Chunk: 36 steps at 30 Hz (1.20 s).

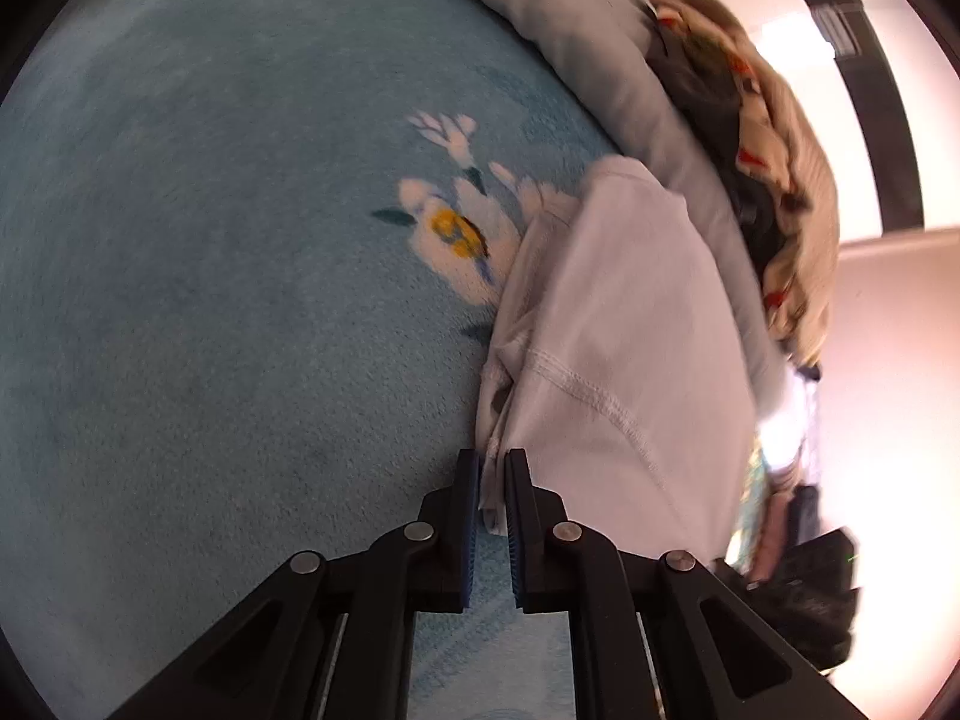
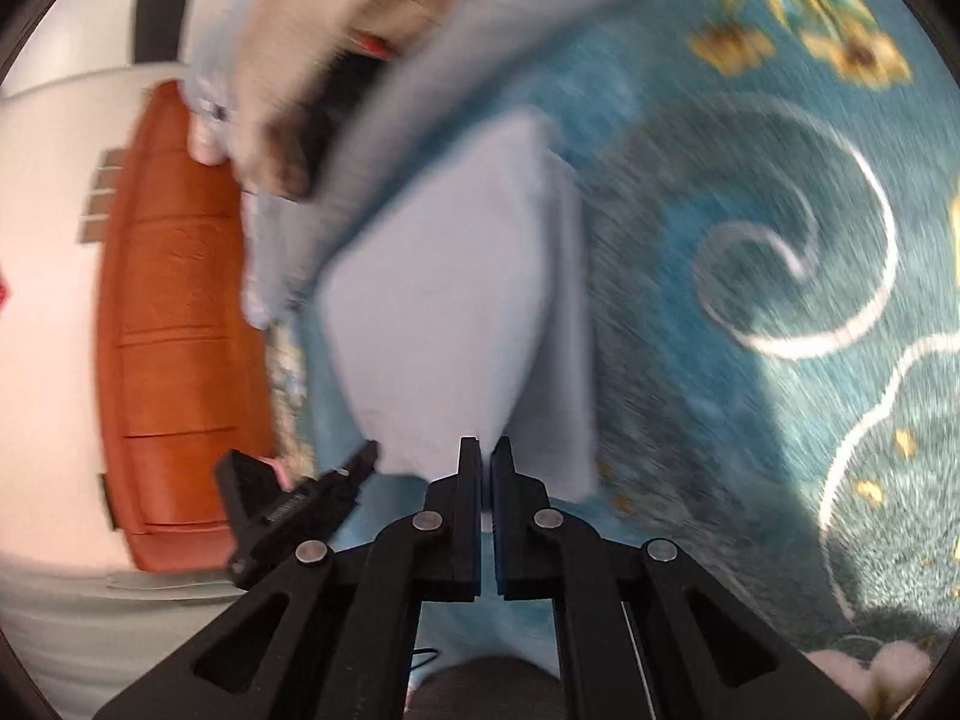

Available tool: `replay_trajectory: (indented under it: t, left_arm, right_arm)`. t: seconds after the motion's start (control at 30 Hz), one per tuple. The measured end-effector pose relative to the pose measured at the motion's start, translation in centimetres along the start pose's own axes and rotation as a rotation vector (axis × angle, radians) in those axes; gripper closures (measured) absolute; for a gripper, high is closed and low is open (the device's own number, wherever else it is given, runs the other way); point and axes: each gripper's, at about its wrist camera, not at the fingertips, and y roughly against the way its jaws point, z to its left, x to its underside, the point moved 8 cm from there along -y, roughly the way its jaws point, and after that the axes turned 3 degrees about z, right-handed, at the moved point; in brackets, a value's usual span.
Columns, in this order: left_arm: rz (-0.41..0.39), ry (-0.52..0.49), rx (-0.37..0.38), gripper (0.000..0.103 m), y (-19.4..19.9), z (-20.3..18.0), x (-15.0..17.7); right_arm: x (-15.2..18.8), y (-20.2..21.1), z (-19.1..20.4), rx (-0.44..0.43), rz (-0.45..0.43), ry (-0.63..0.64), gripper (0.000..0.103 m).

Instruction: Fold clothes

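A pale white garment (image 1: 624, 348) lies folded on a light blue floral blanket (image 1: 210, 270), its stitched hem facing me. My left gripper (image 1: 492, 474) is shut on the garment's near left edge, bunched cloth showing between the fingers. In the right wrist view the same garment (image 2: 444, 306) looks pale lilac and blurred. My right gripper (image 2: 486, 456) is shut on its near corner. The left gripper (image 2: 354, 468) shows there at the lower left, its tip on the garment's other near corner.
A heap of other clothes, grey, dark and cream patterned (image 1: 774, 180), lies beyond the garment. A rolled pale grey cloth (image 1: 600, 42) runs along it. An orange-brown wooden piece of furniture (image 2: 174, 312) stands past the blanket's edge (image 2: 288, 396). The teal blanket with white swirls (image 2: 798, 276) spreads to the right.
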Motion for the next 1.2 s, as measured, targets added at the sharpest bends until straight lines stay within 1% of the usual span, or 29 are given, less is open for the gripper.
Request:
replay_trajectory:
  t: [0.03,0.1,0.13,0.2,0.23,0.3,0.33,0.37,0.4,0.43,0.47,0.5,0.53,0.57,0.63,0.77,0.9,0.97,1.0,1.07,1.1,1.13,1.17,1.2]
  left_arm:
    - [-0.009,-0.003,-0.022,0.091,0.3,0.2,-0.3]
    - [-0.025,-0.020,-0.073,0.095,1.1,0.6,-0.9]
    - [-0.033,-0.024,-0.076,0.095,1.6,0.7,-1.1]
    - [-0.052,-0.021,-0.054,0.095,2.4,0.9,-1.5]
    - [-0.063,-0.021,-0.042,0.093,2.9,0.9,-1.8]
    - [-0.080,-0.030,-0.019,0.092,3.6,0.7,-2.3]
    - [-0.082,-0.033,-0.005,0.084,3.7,0.5,-2.6]
    - [-0.082,-0.033,0.007,0.063,3.7,0.3,-2.9]
    - [-0.081,-0.034,0.015,0.048,3.6,0.0,-3.3]
    - [-0.079,-0.037,0.023,0.030,3.4,-0.3,-3.6]
    - [-0.077,-0.048,0.039,0.029,3.2,-0.6,-3.8]
    - [-0.072,-0.064,0.057,0.029,2.8,-1.0,-3.9]
    - [-0.064,-0.080,0.065,0.029,2.3,-1.6,-4.2]
    - [-0.053,-0.097,0.064,0.029,1.9,-2.2,-4.7]
    - [-0.026,-0.124,0.055,0.029,0.8,-3.0,-5.3]
    - [0.036,-0.157,0.065,0.029,-1.4,-4.2,-5.5]
    - [0.041,-0.180,0.077,0.030,-2.0,-4.8,-5.8]
    - [0.046,-0.182,0.086,0.031,-2.3,-5.2,-5.8]
    - [0.048,-0.183,0.090,0.031,-2.4,-5.4,-5.9]
    - [0.052,-0.186,0.097,0.033,-2.7,-5.8,-5.9]
    - [0.054,-0.188,0.097,0.035,-2.9,-6.1,-5.9]
    - [0.056,-0.191,0.096,0.040,-3.1,-6.3,-5.9]
    - [0.057,-0.190,0.093,0.043,-3.0,-6.3,-5.7]
    - [0.057,-0.186,0.088,0.043,-3.0,-6.2,-5.6]
  right_arm:
    - [0.2,-0.4,-0.8,0.015,0.006,-0.015,0.100]
    - [0.5,-0.9,-1.9,0.041,0.017,-0.031,0.100]
    - [0.5,-0.9,-1.7,0.054,0.020,-0.017,0.100]
    - [0.3,-0.6,-1.4,0.084,0.026,0.019,0.100]
    - [0.2,-0.4,-1.3,0.103,0.026,0.040,0.099]
    - [0.1,0.2,-1.5,0.155,0.019,0.072,0.098]
    - [0.1,0.7,-1.8,0.191,0.007,0.083,0.098]
    - [0.0,1.2,-2.1,0.224,-0.006,0.091,0.098]
    - [0.0,1.8,-2.3,0.235,-0.022,0.097,0.097]
    - [-0.2,2.4,-2.4,0.220,-0.043,0.099,0.097]
    - [-0.5,2.8,-2.3,0.194,-0.066,0.096,0.095]
    - [-0.8,3.1,-2.2,0.171,-0.084,0.090,0.088]
    - [-1.2,3.1,-2.1,0.158,-0.096,0.084,0.065]
    - [-1.7,3.0,-1.9,0.150,-0.106,0.083,0.049]
    - [-2.6,2.5,-1.5,0.136,-0.119,0.080,0.048]
    - [-4.0,0.9,-1.4,0.125,-0.132,0.056,0.048]
    - [-4.7,0.1,-1.5,0.099,-0.130,0.046,0.048]
    - [-5.0,0.0,-1.4,0.072,-0.136,0.046,0.048]
    - [-5.1,0.0,-1.3,0.054,-0.141,0.048,0.050]
    - [-5.3,-0.3,-0.9,0.019,-0.144,0.057,0.059]
    - [-5.5,-0.6,-0.8,0.013,-0.141,0.055,0.060]
    - [-5.7,-1.1,-0.8,0.010,-0.139,0.052,0.061]
    - [-6.0,-1.4,-0.6,0.001,-0.142,0.048,0.062]
    - [-6.2,-1.6,-0.4,-0.013,-0.146,0.042,0.062]
